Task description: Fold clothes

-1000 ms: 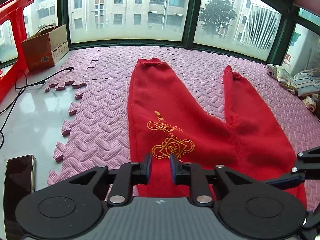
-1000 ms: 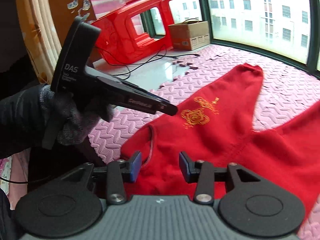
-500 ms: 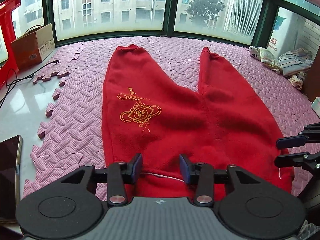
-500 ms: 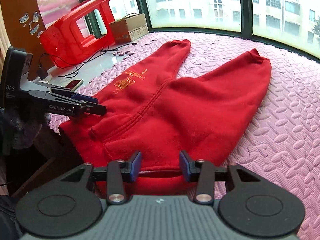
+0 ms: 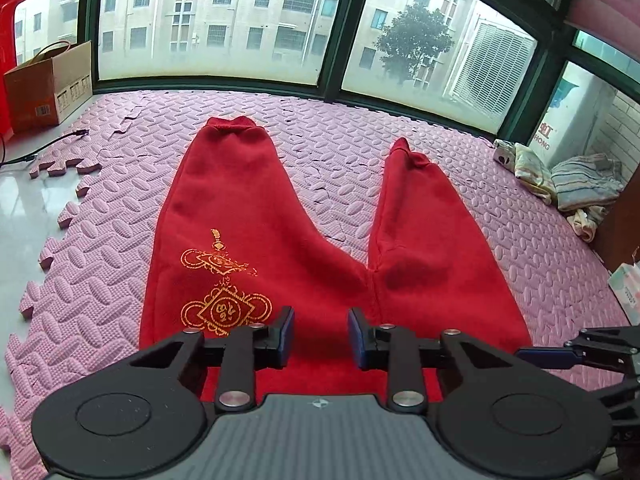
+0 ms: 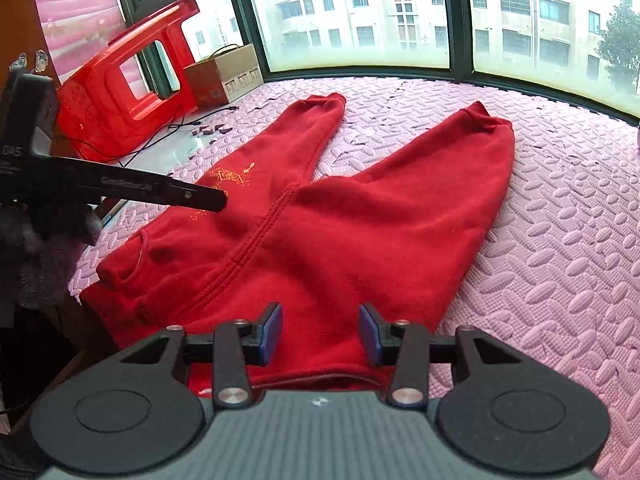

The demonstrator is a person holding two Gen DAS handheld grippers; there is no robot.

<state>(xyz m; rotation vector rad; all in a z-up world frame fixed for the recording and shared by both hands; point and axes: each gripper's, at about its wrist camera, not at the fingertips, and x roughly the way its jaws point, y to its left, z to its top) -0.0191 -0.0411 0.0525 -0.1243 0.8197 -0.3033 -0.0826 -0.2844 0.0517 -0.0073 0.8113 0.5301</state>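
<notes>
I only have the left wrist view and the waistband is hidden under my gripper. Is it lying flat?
Observer: Not quite. In the right wrist view the waistband is bunched on the left side of the pants.
Operator: Where is my left gripper?
Observer: It hovers over the gold print, clear of the cloth.
Operator: Anything left of the mat I can't see?
Observer: A red stool lies tipped beside the box.
</notes>
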